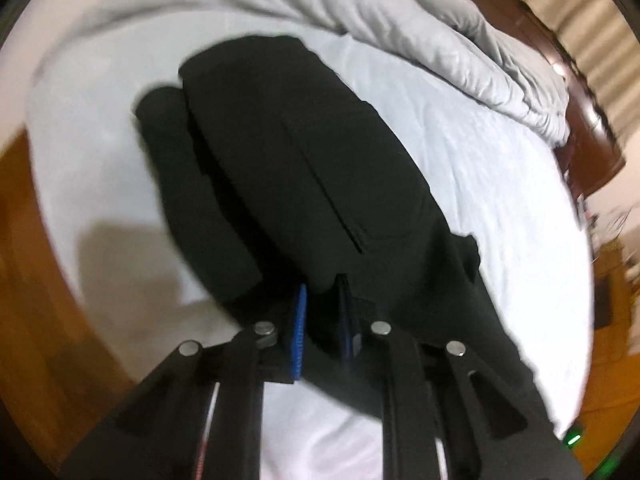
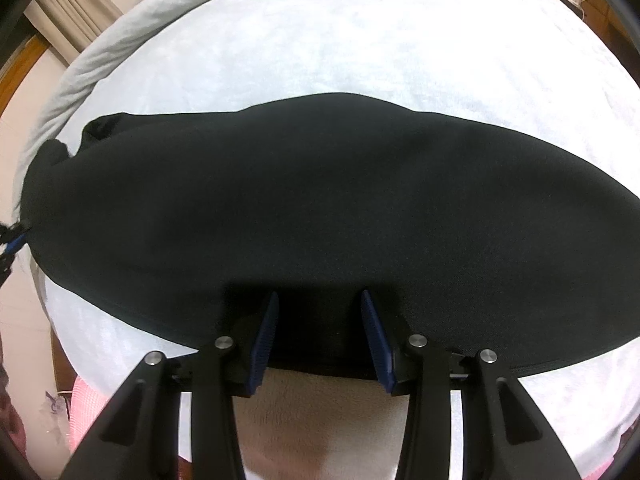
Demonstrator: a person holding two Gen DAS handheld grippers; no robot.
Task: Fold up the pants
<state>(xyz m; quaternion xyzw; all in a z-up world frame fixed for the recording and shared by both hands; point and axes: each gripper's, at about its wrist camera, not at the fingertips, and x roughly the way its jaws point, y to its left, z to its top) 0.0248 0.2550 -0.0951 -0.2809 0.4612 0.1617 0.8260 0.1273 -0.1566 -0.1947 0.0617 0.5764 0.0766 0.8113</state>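
Note:
Black pants (image 1: 288, 168) lie on a white bed sheet (image 1: 480, 184), legs laid together, with a pocket slit showing. My left gripper (image 1: 322, 292) is shut on the near edge of the pants, the cloth pinched between its blue pads. In the right wrist view the pants (image 2: 320, 208) stretch across the frame. My right gripper (image 2: 318, 300) is open, its blue pads (image 2: 266, 332) apart, just over the pants' near edge. The left gripper shows at the far left edge (image 2: 12, 240) of that view.
A grey-white duvet (image 1: 440, 40) is bunched at the far side of the bed. A dark wooden headboard (image 1: 560, 80) stands at the right. Wooden floor (image 1: 36, 280) lies left of the bed. A pink item (image 2: 86, 404) sits below the bed edge.

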